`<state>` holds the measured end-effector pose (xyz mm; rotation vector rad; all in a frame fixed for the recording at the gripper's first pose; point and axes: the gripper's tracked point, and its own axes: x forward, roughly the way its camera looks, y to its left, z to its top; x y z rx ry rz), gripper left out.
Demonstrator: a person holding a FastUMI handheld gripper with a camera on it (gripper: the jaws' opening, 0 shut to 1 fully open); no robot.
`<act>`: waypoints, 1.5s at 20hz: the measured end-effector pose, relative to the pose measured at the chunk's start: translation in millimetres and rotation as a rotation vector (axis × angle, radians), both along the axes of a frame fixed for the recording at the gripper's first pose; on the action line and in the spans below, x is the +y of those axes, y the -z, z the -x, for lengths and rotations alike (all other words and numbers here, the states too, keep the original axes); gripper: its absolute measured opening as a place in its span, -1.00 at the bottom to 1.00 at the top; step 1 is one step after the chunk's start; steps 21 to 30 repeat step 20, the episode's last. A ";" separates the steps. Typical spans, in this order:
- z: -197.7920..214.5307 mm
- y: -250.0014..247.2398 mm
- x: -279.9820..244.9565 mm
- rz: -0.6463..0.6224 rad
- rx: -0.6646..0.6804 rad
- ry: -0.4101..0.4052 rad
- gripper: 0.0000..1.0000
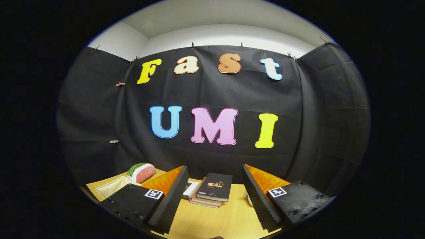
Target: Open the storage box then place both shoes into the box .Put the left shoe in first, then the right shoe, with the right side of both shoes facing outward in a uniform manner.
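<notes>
Gripper view: our gripper [212, 196] is held level, its fingers spread wide with nothing between them. Just ahead sits a stack of books [212, 191] on the wooden table [212, 220], long axis running away from us. A watermelon-slice toy [142, 172] lies beyond the left finger, next to a shallow tray [111, 187]. We can't make out the storage box or either shoe here, so which way they lie from the jaws we can't tell. The top book's cover print is too small to read.
</notes>
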<state>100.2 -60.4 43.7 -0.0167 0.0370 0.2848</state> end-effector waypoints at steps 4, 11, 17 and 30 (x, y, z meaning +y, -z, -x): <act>3.5 2.0 4.3 -0.018 -0.009 -0.022 0.96; 8.9 11.0 6.7 -0.012 0.003 -0.012 0.96; 7.1 17.1 9.0 -0.003 0.019 0.001 0.96; 5.2 23.2 10.9 0.008 0.029 0.007 0.96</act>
